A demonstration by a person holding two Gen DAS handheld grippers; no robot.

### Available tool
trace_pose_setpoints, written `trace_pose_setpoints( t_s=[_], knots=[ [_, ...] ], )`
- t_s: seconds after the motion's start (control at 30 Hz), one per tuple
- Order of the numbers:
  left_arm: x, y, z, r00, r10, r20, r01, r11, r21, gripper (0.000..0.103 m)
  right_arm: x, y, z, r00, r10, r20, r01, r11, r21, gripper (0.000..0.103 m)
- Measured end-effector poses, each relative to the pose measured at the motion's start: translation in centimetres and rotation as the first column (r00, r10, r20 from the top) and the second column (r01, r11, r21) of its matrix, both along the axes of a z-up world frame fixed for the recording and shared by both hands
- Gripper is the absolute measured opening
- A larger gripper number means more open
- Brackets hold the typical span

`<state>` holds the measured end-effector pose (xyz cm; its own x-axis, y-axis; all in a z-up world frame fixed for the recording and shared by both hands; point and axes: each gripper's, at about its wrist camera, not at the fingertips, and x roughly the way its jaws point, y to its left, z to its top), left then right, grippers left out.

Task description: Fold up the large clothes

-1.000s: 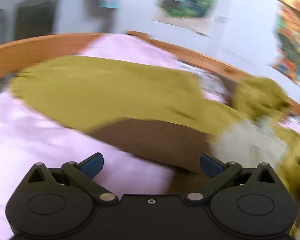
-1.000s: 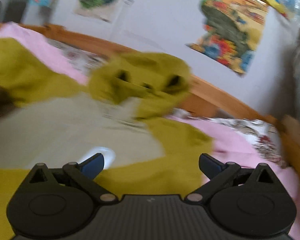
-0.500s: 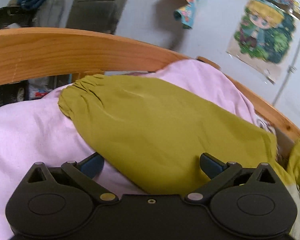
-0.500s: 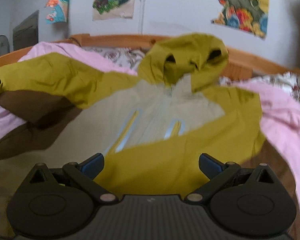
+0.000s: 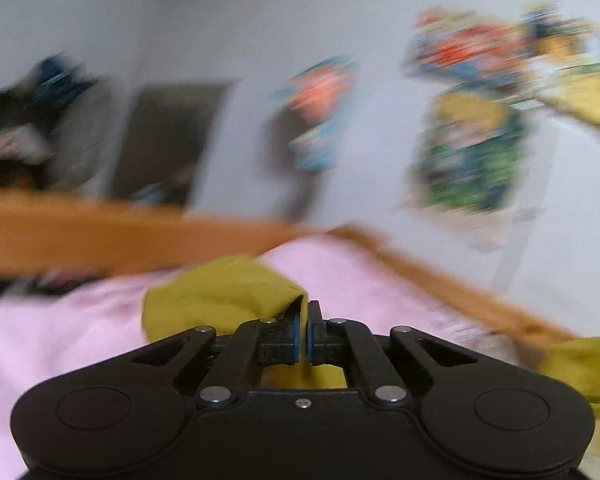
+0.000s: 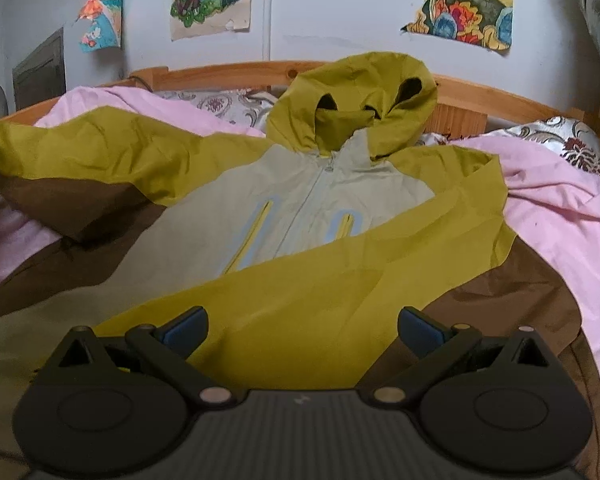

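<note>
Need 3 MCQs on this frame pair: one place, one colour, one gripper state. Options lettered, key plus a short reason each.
1. Where does the jacket lie?
A. on the pink bedding
B. on a chair
C. on the floor

2. What colour is the jacket's hood?
A. red
B. olive yellow
C. black

3. What state is the left gripper in?
A. wide open, nothing between
B. shut on the sleeve cuff
C. out of view

Key: 1 A, pink bedding shows on both sides of it. 2 B, the hood matches the olive-yellow sleeves. 3 B, the sleeve cuff is pinched between the closed blue pads; its jaws have just been closing.
</note>
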<state>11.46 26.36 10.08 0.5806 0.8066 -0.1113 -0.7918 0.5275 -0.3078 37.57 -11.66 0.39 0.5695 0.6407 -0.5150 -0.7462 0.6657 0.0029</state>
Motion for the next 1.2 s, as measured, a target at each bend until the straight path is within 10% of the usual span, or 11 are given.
trace_pose_setpoints(
  t_s=[0.1, 0.17, 0.37, 0.57, 0.8, 0.97, 1.07, 1.2],
  knots=[
    [1.7, -3.3, 2.9, 0.969, -0.243, 0.051, 0.233, 0.961, 0.147, 0.001, -0.1, -0.7, 0.6, 1.0, -0.005, 0.011, 0.004, 1.0, 0.014, 0.103],
    [3.1, -5.5, 4.5, 0.906, -0.421, 0.046, 0.4, 0.887, 0.231, 0.001, -0.1, -1.2, 0.9, 1.0, -0.013, 0.012, 0.013, 1.0, 0.023, 0.103],
    [9.3, -12.3, 4.9, 0.593, -0.8, -0.093, 0.791, 0.557, 0.253, 0.001, -0.2, -3.6, 1.5, 0.997, -0.075, 0.021, 0.074, 0.996, 0.043, 0.103],
    [15.0, -18.1, -2.1, 0.319, -0.922, -0.22, 0.947, 0.317, 0.048, 0.002, 0.5, -7.5, 0.9, 0.981, -0.192, 0.004, 0.192, 0.981, 0.032, 0.103],
    [18.1, -20.6, -9.8, 0.15, -0.954, -0.261, 0.956, 0.207, -0.209, 0.017, 0.6, -10.9, -0.2, 0.959, -0.284, 0.006, 0.284, 0.959, -0.012, 0.103],
    [17.4, -20.3, -10.7, 0.063, -0.979, -0.193, 0.958, 0.114, -0.262, 0.062, 1.1, -11.5, -0.4, 0.947, -0.32, -0.02, 0.321, 0.947, 0.014, 0.103],
    [16.5, -20.9, -10.0, 0.004, -0.976, -0.219, 0.965, 0.061, -0.255, 0.071, 1.6, -10.8, -0.2, 0.947, -0.321, -0.034, 0.322, 0.945, 0.05, 0.103],
    [15.1, -20.7, -9.3, -0.011, -0.973, -0.232, 0.958, 0.057, -0.282, 0.073, 2.4, -8.9, 0.7, 0.962, -0.269, -0.043, 0.272, 0.956, 0.108, 0.103]
  ],
)
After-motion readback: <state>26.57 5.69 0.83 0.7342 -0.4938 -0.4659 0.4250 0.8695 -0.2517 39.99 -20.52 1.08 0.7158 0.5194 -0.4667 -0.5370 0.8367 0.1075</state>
